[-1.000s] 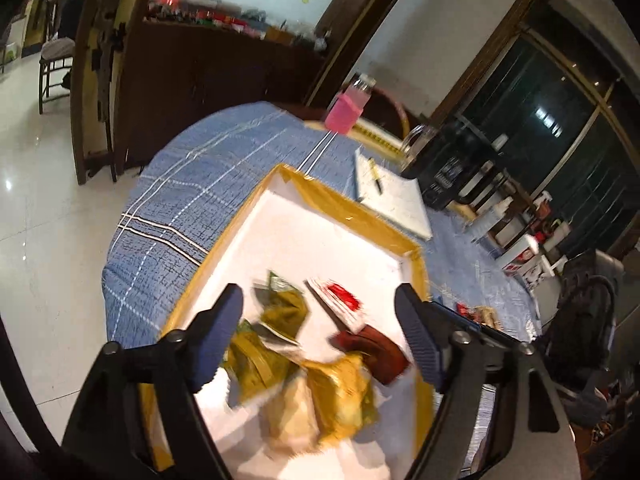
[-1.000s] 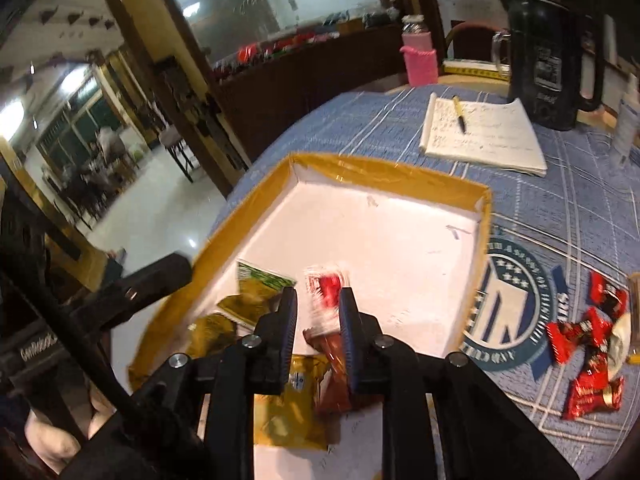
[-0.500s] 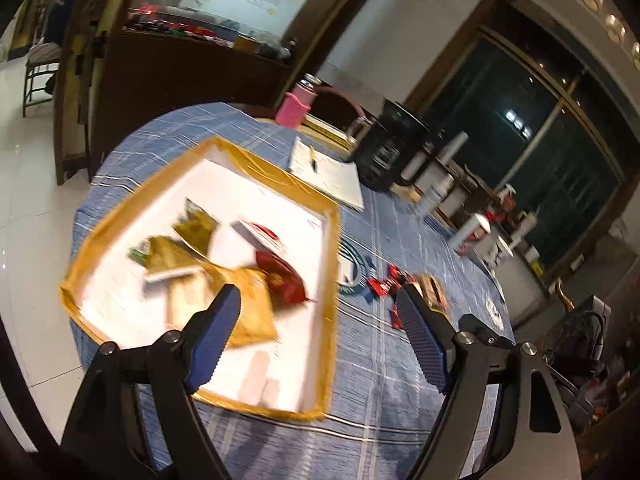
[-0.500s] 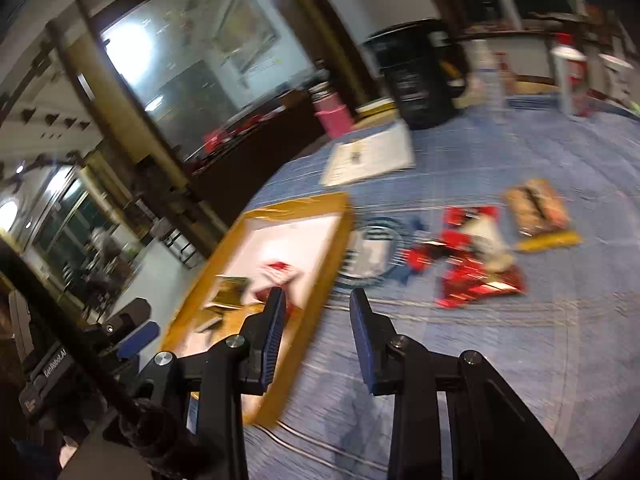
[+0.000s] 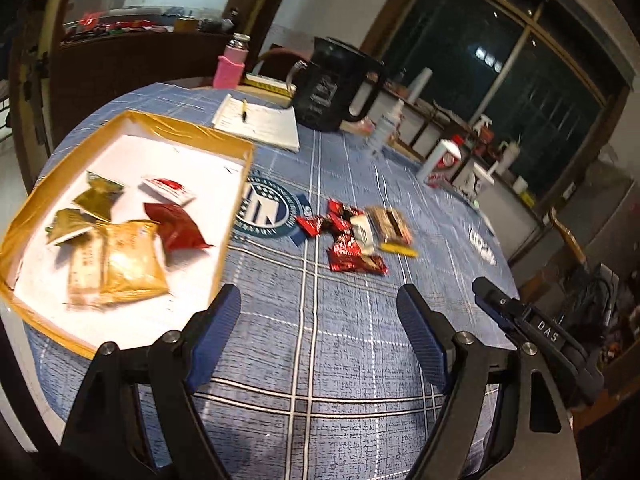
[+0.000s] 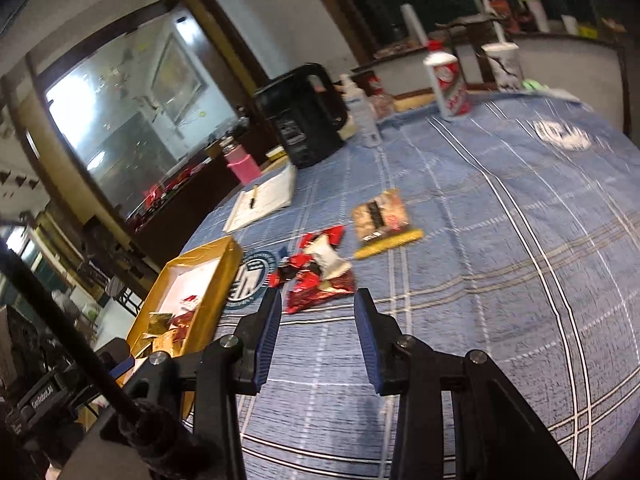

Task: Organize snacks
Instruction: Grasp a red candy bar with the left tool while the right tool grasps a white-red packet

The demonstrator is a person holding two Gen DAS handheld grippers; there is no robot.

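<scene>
A shallow white tray with a gold taped rim sits at the left of the blue checked tablecloth and holds several snack packets: green-gold, yellow, red and a white-red one. A loose pile of red packets with a white one and a brown-yellow packet lies right of the tray. My left gripper hangs open over bare cloth below the pile. My right gripper is opening just short of the pile, nothing between its fingers.
At the back stand a black kettle, a notepad with a pen, a pink-sleeved bottle, a clear bottle and a red-white bottle. The round table's edge falls away on the right.
Both grippers have swung right from over the tray to the cloth near the loose pile. The right gripper has let go of the white-red packet, which lies in the tray, and its jaws have widened.
</scene>
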